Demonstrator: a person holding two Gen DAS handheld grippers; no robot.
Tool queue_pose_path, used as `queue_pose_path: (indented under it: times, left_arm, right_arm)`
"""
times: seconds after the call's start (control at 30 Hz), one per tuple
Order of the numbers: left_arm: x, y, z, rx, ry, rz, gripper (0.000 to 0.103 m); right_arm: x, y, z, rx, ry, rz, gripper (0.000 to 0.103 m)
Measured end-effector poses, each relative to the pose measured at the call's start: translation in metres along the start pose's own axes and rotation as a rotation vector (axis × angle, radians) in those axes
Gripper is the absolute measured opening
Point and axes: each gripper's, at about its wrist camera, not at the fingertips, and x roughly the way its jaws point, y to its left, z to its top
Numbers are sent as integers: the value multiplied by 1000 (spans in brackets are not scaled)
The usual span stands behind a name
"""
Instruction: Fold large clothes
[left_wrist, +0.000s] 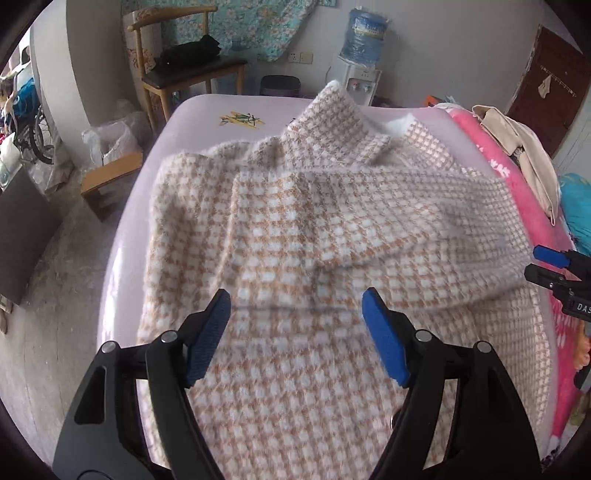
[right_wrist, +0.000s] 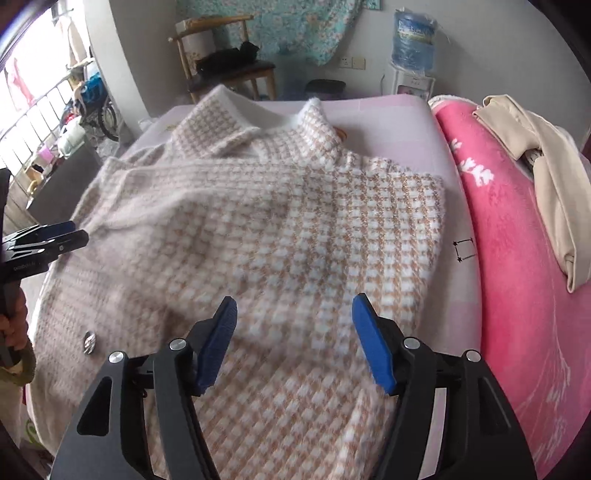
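Coat (left_wrist: 314, 229) on bed (left_wrist: 199, 110), sleeves folded in; both claws, L (left_wrist: 295, 314) & R (right_wrist: 293, 317), gape empty; final folds remain.

Left claw (left_wrist: 295, 306) and right claw (right_wrist: 293, 314) — both angled downward, jaws apart, empty.

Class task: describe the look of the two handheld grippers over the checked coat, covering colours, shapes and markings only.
Both the left gripper and the right gripper look alike: black angular frames with triangular cut-outs, round silver pivot pins, and flat blue fingers with a textured face. White lettering shows on the right gripper's black body at the edge of the left wrist view; it is too cut off to read.
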Motion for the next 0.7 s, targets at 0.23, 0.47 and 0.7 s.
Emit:
queue_pose_path:
  times: [0.23, 0.47, 0.7]
  left_arm:
    - [-87, -7, -91, 55, 12, 8, 84]
    - [-111, -25, -188, 29, 29, 64, 87]
    - [-82, -45, -238, 39, 75, 144, 90]
  right_arm:
    - [-75, 57, -103, -83, 1, 64, 72]
    - [-86, 102, -187, -68, 51, 46, 72]
    - [-62, 113, -225, -13, 100, -46, 74]
